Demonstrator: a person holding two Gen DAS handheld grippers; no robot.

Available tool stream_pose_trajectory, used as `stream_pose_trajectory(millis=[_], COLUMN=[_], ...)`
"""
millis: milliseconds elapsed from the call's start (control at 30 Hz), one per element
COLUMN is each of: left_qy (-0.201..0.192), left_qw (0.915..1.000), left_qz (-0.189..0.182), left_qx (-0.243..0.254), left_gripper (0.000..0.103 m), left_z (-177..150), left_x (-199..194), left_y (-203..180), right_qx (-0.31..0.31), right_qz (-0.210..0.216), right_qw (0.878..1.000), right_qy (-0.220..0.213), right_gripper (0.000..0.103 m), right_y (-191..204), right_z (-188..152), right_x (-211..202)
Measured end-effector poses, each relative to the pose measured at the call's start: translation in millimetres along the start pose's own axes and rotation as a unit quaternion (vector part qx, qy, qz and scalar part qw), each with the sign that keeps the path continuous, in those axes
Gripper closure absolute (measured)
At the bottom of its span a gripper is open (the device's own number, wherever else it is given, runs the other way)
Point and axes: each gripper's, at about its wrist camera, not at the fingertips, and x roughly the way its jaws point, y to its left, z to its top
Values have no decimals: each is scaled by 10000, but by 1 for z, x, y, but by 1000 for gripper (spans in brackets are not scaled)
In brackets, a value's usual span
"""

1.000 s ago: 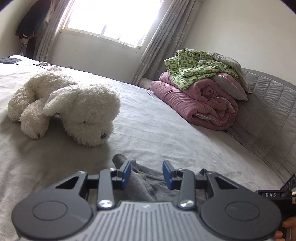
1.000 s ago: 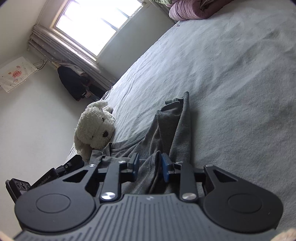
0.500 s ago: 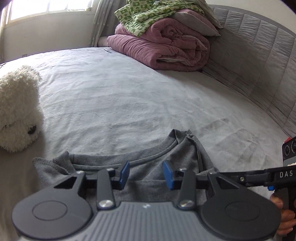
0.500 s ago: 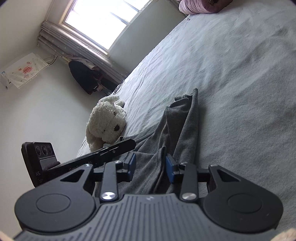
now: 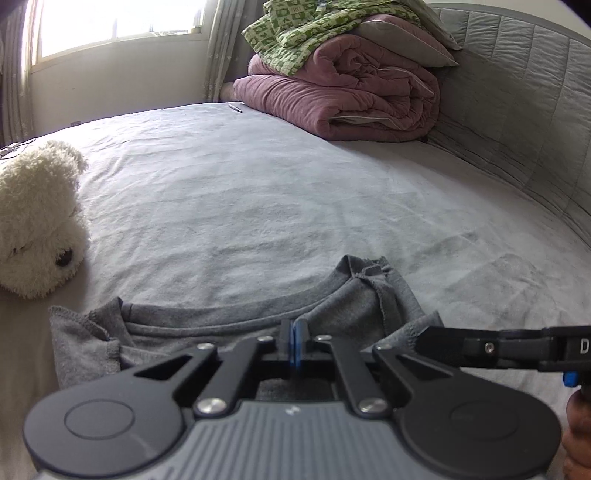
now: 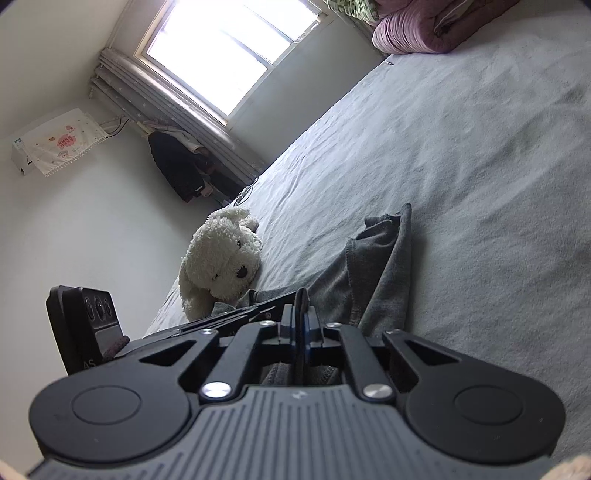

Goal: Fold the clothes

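The left gripper (image 5: 294, 334) has its blue-padded jaws pressed together; they have just been closing, and they meet at the near edge of the grey garment (image 5: 229, 321), though whether cloth is caught between the pads cannot be told from the left wrist view. Just ahead of these jaws runs the garment's curved neckline, and beyond it a bunched, raw-edged fold rises to the right. To the right of the jaws the right gripper (image 5: 436, 332) reaches in from the side, touching the cloth, with a bit of the person's hand (image 5: 578, 417) behind it.

In the right wrist view the right gripper (image 6: 302, 314) has also just been closing, and a thin dark fold of the grey garment (image 6: 373, 273) stands pinched between its jaws. Ahead of them the garment stretches away in a long ridge across the bed (image 6: 461, 184). Just left of these jaws lies the arm of the left gripper (image 6: 266, 312).

Farther out to the left, a white plush dog (image 5: 37, 221) lies on the bed (image 5: 258, 192), near the garment's left edge but apart from it. Well beyond the jaws, at the far end against the padded grey headboard (image 5: 517, 110), a folded mauve quilt (image 5: 351, 96) carries a green patterned blanket (image 5: 306, 26). A bright window (image 6: 221, 48) with grey curtains (image 6: 177, 110) sits behind.
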Motion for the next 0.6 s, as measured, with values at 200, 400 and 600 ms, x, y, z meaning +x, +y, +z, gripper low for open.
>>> stream_pose_trajectory(millis=[200,400,600], left_qy=[282,-57,-163], left_qw=[9992,9995,9966], left_qz=[263,163,245], left_qx=[-133,-282,-764], left_gripper=[102,97,82], left_z=[1,-1,-16], left_x=[6,-12,-55], left_y=[2,7,16], right_qx=[-51,-101,-234], right_qz=[-345,-408,-364], right_qw=[9993,9990,9986], right_qy=[97,133,300], right_gripper=[96,92,70], right_y=[-2,-3,0], right_z=[-2,-3,-6], right_x=[7,9,11])
